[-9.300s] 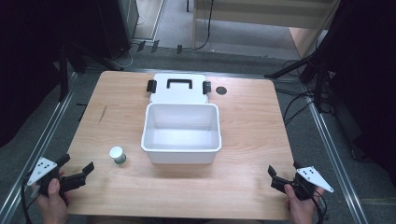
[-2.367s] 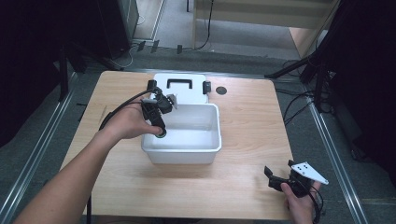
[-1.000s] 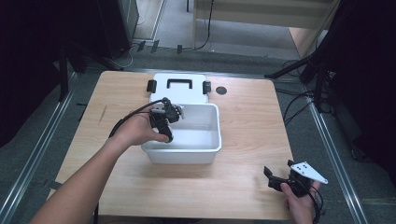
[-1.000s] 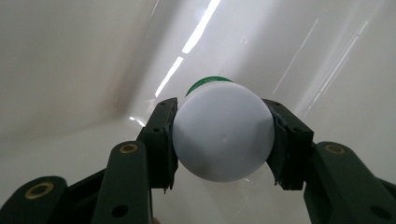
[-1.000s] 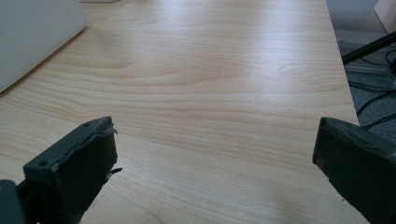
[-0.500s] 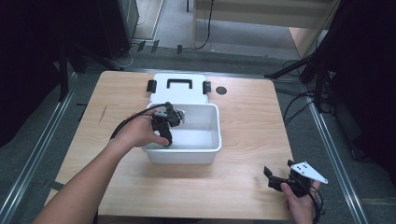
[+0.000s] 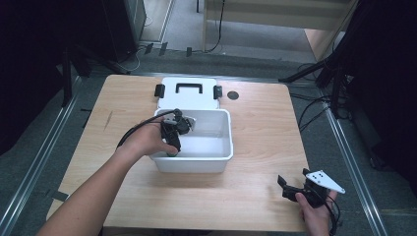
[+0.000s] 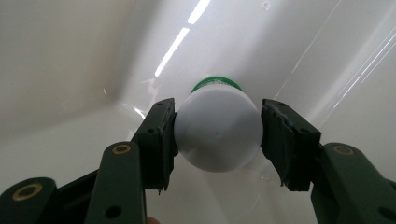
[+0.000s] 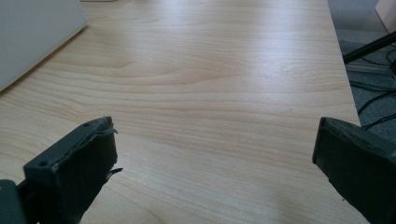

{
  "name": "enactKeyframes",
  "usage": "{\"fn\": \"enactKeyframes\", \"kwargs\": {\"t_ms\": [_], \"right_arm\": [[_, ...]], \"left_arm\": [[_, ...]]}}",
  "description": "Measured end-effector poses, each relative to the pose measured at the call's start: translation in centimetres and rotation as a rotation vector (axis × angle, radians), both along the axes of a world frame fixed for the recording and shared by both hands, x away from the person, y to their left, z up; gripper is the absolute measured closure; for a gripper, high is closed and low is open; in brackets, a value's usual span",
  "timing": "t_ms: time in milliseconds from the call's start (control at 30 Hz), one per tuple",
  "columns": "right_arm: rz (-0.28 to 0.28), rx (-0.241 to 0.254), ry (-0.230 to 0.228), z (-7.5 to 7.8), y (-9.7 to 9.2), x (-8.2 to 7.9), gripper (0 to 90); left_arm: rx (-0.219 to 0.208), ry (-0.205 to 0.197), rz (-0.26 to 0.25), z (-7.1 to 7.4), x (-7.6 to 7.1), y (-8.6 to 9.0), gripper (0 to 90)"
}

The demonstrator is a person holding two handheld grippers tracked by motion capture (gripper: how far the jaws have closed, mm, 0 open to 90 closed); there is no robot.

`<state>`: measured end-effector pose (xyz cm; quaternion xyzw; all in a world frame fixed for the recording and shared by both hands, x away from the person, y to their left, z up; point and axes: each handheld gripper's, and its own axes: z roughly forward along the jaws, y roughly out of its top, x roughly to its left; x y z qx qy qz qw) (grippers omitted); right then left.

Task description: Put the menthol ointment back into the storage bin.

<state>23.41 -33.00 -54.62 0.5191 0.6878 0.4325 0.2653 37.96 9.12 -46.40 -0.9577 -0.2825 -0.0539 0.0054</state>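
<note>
Left gripper (image 8: 217,135) is down inside the white tub (image 7: 223,147), at its near left corner, and its jaws have just been easing apart. The small white bottle (image 8: 218,130) with the green band sits right between the two fingers (image 8: 156,137): the left one touches its side, the right one stands a hair clear, so the clamp is off. Bottle's resting on the tub floor. The tub's lid (image 7: 187,92) lies just behind it. Right gripper (image 7: 295,189) rests near the table's (image 7: 255,196) front right edge, well away from the tub, jaws wide apart over bare wood.
</note>
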Motion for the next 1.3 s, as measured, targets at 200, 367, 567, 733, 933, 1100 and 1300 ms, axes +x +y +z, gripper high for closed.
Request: {"fn": "enactKeyframes", "kwargs": {"t_ms": [200,367,567,733,933,1100,1300], "right_arm": [[0.0,0.002,0.001,0.0,0.0,0.0,0.0],[0.001,0.0,0.001,0.0,0.0,0.0,0.0],[0.002,0.0,0.002,0.0,0.0,0.0,0.0],[0.002,-0.003,0.0,0.0,0.0,0.0,0.0],[0.005,-0.006,0.0,0.0,0.0,0.0,0.0],[0.004,-0.007,0.002,0.0,0.0,0.1,0.0],[0.003,-0.007,0.003,0.0,0.0,0.1,0.0]], "left_arm": [[-0.03,0.007,0.016,0.2,0.1,0.1,42.7],[-0.033,0.012,0.011,0.7,0.0,0.1,34.4],[-0.071,-0.036,0.069,2.5,-0.2,0.5,28.4],[-0.134,-0.034,0.122,4.2,-0.5,1.2,20.0],[-0.181,-0.015,0.124,5.5,-0.8,2.4,2.9],[-0.21,0.004,0.118,6.8,-1.2,3.4,2.5],[-0.201,-0.032,0.117,7.9,-1.8,4.4,0.0]]}}
